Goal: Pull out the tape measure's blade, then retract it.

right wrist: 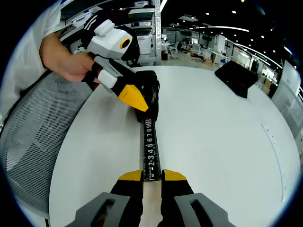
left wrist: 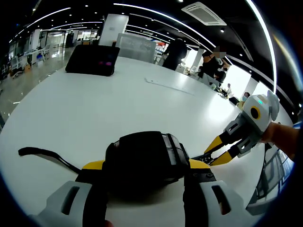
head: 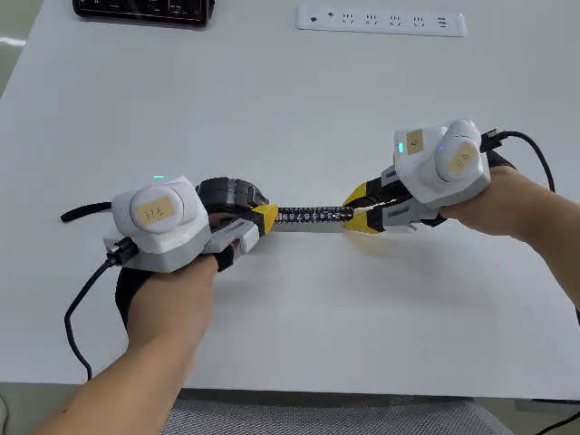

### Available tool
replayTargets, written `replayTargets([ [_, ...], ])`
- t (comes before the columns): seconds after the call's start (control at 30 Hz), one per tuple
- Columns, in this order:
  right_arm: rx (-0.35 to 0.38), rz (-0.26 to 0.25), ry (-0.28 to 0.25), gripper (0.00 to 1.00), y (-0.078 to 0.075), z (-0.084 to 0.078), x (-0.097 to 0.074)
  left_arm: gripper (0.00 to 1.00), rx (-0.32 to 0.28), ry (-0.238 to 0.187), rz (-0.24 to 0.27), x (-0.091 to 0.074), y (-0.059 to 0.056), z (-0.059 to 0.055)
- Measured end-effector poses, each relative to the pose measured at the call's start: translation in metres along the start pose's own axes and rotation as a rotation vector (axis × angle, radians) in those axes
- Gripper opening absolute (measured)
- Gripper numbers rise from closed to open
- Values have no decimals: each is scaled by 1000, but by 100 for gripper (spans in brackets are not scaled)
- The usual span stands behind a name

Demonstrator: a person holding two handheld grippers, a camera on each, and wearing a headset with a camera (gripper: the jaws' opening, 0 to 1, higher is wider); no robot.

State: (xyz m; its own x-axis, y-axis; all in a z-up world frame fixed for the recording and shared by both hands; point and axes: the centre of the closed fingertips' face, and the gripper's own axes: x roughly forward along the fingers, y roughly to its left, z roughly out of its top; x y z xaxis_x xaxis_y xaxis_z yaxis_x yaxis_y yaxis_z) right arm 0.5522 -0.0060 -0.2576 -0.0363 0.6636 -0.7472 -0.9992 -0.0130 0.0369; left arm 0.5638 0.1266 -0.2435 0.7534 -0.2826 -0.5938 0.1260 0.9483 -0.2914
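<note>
Two grippers share one tape measure point(head: 231, 195) on the white desk point(head: 299, 100). Left gripper point(head: 254, 227): fingers point(head: 265, 217) clamped on its black case point(left wrist: 144, 158), held between them. Right gripper point(head: 350, 214): fingers point(right wrist: 175, 177) pinched together on the blade point(head: 313, 215) tip. Blade runs straight from one pair of fingers to the other, numerals facing up. A power strip point(head: 381, 20) lies well beyond both.

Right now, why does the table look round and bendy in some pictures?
Both gripper views are fisheye, so the table bulges round; the head view shows it straight-edged. In the left gripper view the tape measure looms large, close to the lens; in the right gripper view the numbers on the blade read sharp.
</note>
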Motion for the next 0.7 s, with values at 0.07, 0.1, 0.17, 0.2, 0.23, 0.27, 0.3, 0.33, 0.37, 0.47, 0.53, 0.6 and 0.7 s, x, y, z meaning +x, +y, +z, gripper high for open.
replayTargets([
  [0.07,-1,2,-5,10,0,3,2,60,-2,0,-2,0,-1,0],
  [0.1,0,3,-8,10,0,4,3,60,-3,0,-3,0,-1,0],
  [0.17,-1,4,-12,10,1,7,5,60,-6,0,-4,-1,-1,0],
  [0.2,-1,5,-15,10,1,8,6,60,-6,0,-4,-1,-1,0],
  [0.23,-1,6,-18,10,1,10,8,60,-5,0,-5,-1,-1,0],
  [0.27,0,7,-19,10,1,10,9,60,-6,1,-5,-1,-1,0],
  [0.3,0,8,-21,10,1,11,10,60,-6,1,-6,-1,-1,0],
  [0.33,0,8,-24,10,1,13,11,60,-6,2,-6,-1,-1,0],
  [0.37,0,8,-26,10,1,14,12,60,-6,2,-6,-1,-1,0],
  [0.47,2,11,-34,10,1,18,16,60,-8,2,-7,-1,0,1],
  [0.53,3,14,-40,10,2,21,18,60,-8,2,-8,-1,0,1],
  [0.6,7,16,-48,10,2,23,22,60,-8,3,-8,-1,0,1],
  [0.7,9,18,-57,10,2,27,26,60,-8,2,-8,0,0,1],
])
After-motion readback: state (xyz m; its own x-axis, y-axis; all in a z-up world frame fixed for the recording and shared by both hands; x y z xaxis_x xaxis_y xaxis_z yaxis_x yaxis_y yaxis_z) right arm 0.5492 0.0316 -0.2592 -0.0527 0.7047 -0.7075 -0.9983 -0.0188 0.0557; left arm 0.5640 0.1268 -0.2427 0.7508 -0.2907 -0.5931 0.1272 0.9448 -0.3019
